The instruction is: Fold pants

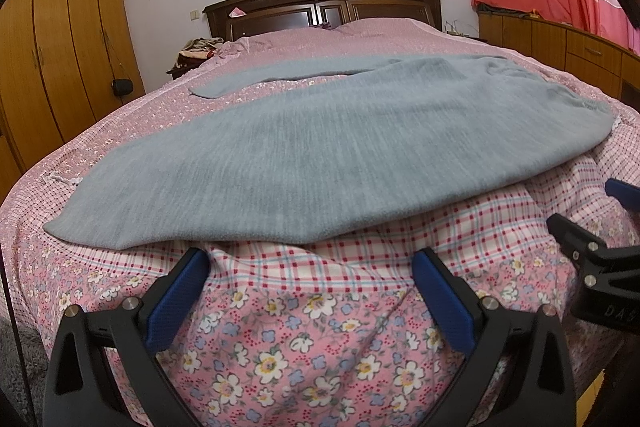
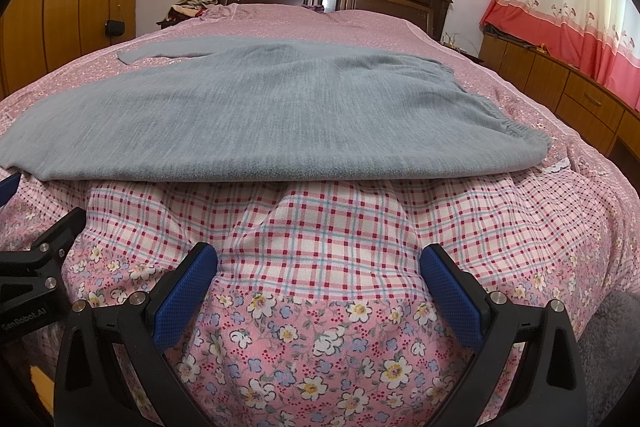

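Grey pants (image 1: 320,147) lie flat on the bed (image 1: 304,347) — left gripper (image 1: 312,263) and right gripper (image 2: 320,259) both spread wide, holding nothing.

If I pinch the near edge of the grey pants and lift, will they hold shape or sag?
The grey pants will probably sag: soft knit fabric lying limp on the bedspread. The far leg will likely trail. The ribbed waistband may bunch.
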A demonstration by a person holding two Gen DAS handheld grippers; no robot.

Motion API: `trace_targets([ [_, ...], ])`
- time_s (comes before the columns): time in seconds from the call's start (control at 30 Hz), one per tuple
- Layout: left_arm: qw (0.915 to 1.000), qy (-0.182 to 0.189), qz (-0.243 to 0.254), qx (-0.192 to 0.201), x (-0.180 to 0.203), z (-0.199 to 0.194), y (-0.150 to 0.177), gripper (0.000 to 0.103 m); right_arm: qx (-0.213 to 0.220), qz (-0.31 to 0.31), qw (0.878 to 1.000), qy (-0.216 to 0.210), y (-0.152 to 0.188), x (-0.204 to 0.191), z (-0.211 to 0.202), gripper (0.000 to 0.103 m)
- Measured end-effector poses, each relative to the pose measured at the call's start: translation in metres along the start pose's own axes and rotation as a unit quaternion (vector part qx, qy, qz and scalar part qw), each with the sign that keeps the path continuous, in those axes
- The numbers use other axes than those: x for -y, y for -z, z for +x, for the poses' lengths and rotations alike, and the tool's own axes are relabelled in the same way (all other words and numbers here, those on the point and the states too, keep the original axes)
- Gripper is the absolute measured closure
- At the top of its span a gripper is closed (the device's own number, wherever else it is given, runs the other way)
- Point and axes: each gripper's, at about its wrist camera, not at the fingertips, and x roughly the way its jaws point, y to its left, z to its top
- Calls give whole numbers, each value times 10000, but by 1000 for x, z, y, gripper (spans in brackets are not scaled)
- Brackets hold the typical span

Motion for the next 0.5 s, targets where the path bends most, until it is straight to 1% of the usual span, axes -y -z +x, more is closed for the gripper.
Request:
trace_targets([
  [0.1,10000,6,16,-12,0,0,-1,0,-2,-2,10000,0,0,0,0,0],
  [0.2,9998,67,91,-177,-3,-2,-6,0,-67,8,10000,-54,2,1,-6,0],
  [0.3,9981,291,153,-512,-15,-6,-14,0,-256,32,9993,-269,-3,6,-19,1],
  [0.33,9982,332,118,-477,-21,-8,-15,0,-255,63,9990,-363,-6,6,-26,1],
  [0.37,9979,354,11,-546,-31,-9,-17,0,-125,144,9985,-504,-11,10,-38,1],
  [0.4,9976,357,-175,-561,-42,-10,-19,0,36,200,9982,-560,-16,14,-48,1],
  [0.47,9959,195,-770,-421,-73,-15,-24,0,358,362,9971,-562,-32,28,-69,1],
  [0.5,9946,61,-943,-431,-86,-17,-29,0,453,465,9963,-565,-38,36,-76,1],
])
